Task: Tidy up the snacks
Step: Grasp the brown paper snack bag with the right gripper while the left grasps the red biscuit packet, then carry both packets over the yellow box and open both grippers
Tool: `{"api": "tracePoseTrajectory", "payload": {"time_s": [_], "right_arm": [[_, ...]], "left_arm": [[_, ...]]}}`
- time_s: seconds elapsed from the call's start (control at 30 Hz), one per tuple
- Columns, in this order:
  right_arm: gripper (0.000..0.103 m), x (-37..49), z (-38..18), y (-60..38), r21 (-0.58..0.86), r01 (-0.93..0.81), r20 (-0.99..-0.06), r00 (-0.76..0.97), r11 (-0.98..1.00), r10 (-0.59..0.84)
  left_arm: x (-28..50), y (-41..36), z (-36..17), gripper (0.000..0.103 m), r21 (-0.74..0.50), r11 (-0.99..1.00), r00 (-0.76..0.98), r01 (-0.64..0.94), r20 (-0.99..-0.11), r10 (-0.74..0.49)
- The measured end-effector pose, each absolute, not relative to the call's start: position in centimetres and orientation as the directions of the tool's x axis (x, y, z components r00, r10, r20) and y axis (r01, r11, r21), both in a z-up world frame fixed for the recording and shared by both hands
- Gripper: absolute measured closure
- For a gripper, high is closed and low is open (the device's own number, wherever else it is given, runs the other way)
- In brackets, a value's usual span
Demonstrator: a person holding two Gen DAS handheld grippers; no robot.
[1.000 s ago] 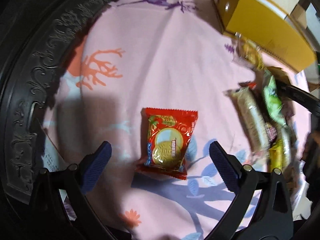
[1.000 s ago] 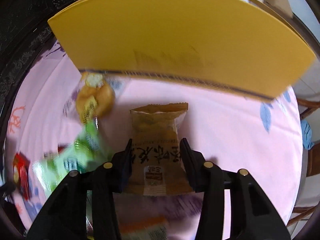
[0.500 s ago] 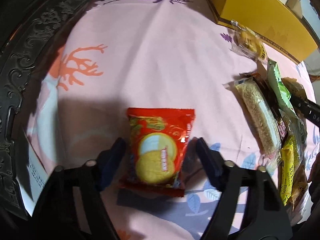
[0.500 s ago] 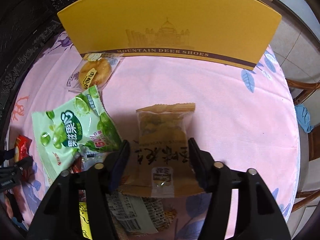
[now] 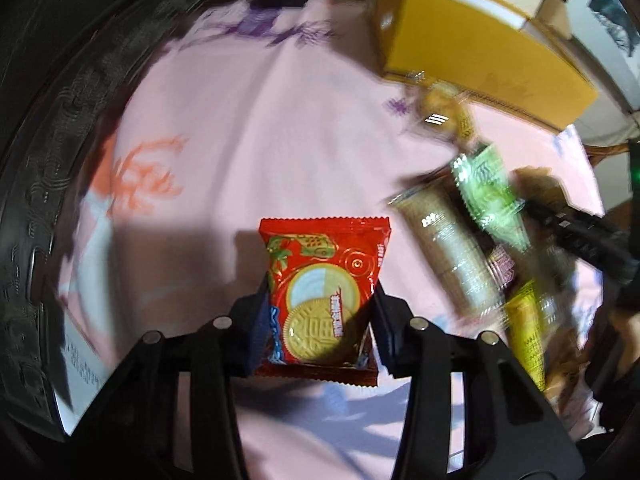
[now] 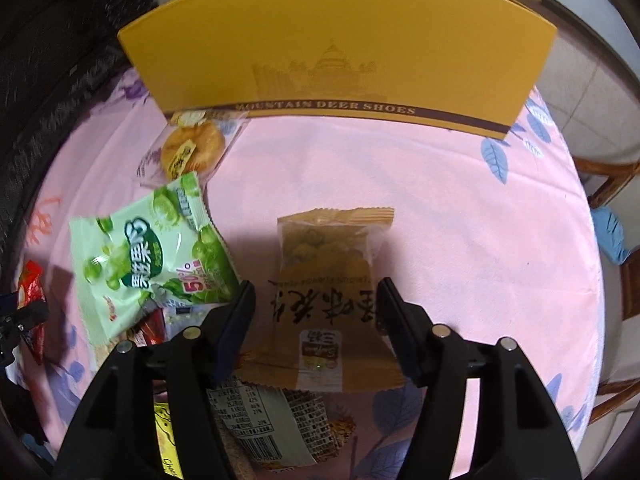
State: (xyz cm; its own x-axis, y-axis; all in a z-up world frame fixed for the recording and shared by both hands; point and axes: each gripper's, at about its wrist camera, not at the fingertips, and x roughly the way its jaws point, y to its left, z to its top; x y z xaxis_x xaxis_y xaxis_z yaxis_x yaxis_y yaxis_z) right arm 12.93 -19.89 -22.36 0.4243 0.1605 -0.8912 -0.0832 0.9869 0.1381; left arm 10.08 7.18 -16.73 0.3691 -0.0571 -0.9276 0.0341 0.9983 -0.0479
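Red biscuit packet (image 5: 323,300) sits dead centre, pinched at its sides by the left gripper (image 5: 318,316); light, crinkly, slippery. In the right view, the right gripper (image 6: 316,312) brackets the tan snack packet (image 6: 328,292), contact uncertain; yellow shoe box (image 6: 336,48) at twelve o'clock

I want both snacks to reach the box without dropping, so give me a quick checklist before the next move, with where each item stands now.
1. Left tool shut on the red foil biscuit packet: ok, both pads press its sides.
2. Right tool gripping the tan plastic snack packet: cannot tell, the pads flank it but contact is not clear.
3. Tan packet free of the grey nutrition-label packet: cannot tell, they overlap in the right wrist view.
4. Yellow cardboard shoe box in reach ahead of the right tool: ok.
5. Box open on top: cannot tell from the right wrist view.
6. Left wrist view sharp enough to aim: not ok, the surroundings are blurred.
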Motion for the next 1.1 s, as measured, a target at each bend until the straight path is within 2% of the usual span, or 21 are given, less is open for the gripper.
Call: {"api": "tracePoseTrajectory", "payload": {"time_s": [0.03, 0.1, 0.27, 0.4, 0.47, 0.5, 0.7, 0.77, 0.8, 0.9, 1.03, 1.1], "right_arm": [[0.054, 12.8, -22.3, -20.2, 0.126, -0.071, -0.89, 0.432, 0.989, 0.145], [0.058, 12.8, -22.4, -20.4, 0.132, -0.071, -0.887, 0.436, 0.989, 0.15], [0.062, 12.7, -22.0, -21.0, 0.114, -0.063, -0.892, 0.434, 0.991, 0.131], [0.063, 12.0, -19.1, -22.5, 0.106, -0.068, -0.86, 0.494, 0.992, 0.126], [0.082, 11.7, -17.7, -22.9, 0.109, -0.069, -0.845, 0.519, 0.992, 0.129], [0.087, 11.6, -17.1, -23.3, 0.116, -0.074, -0.84, 0.524, 0.99, 0.138], [0.087, 12.7, -18.4, -23.6, 0.141, -0.057, -0.887, 0.436, 0.988, 0.151], [0.073, 12.4, -19.3, -23.9, 0.157, -0.037, -0.907, 0.389, 0.987, 0.159], [0.059, 12.1, -19.6, -23.9, 0.156, -0.035, -0.914, 0.374, 0.987, 0.158], [0.048, 11.1, -20.2, -24.1, 0.175, -0.028, -0.919, 0.354, 0.984, 0.173], [0.047, 10.3, -21.9, -23.2, 0.149, -0.032, -0.943, 0.296, 0.988, 0.152], [0.052, 10.2, -22.0, -22.9, 0.136, -0.037, -0.938, 0.317, 0.99, 0.141]], "left_arm": [[10.5, 6.6, -16.5, 0.059, -0.054, 0.998, 0.378, 0.044, -0.924, -0.067], [11.7, 4.5, -15.5, 0.059, -0.071, 0.995, 0.397, 0.076, -0.913, -0.095], [14.9, -0.7, -13.9, 0.058, -0.095, 0.983, 0.438, 0.155, -0.886, -0.155], [17.1, -3.2, -12.3, 0.058, -0.122, 0.974, 0.464, 0.192, -0.863, -0.2], [17.9, -4.1, -11.6, 0.058, -0.132, 0.97, 0.475, 0.204, -0.853, -0.216], [18.3, -4.5, -11.3, 0.058, -0.134, 0.969, 0.48, 0.209, -0.849, -0.221], [19.3, -5.6, -10.5, 0.058, -0.142, 0.968, 0.484, 0.209, -0.844, -0.228], [19.0, -5.5, -10.5, 0.058, -0.14, 0.969, 0.484, 0.206, -0.846, -0.225], [19.0, -5.4, -10.6, 0.058, -0.142, 0.969, 0.48, 0.204, -0.848, -0.226], [18.9, -5.2, -11.1, 0.058, -0.151, 0.968, 0.466, 0.199, -0.854, -0.229], [18.8, -5.4, -11.2, 0.058, -0.156, 0.966, 0.461, 0.205, -0.855, -0.236], [18.7, -5.7, -11.1, 0.058, -0.15, 0.965, 0.463, 0.216, -0.854, -0.237]]}}
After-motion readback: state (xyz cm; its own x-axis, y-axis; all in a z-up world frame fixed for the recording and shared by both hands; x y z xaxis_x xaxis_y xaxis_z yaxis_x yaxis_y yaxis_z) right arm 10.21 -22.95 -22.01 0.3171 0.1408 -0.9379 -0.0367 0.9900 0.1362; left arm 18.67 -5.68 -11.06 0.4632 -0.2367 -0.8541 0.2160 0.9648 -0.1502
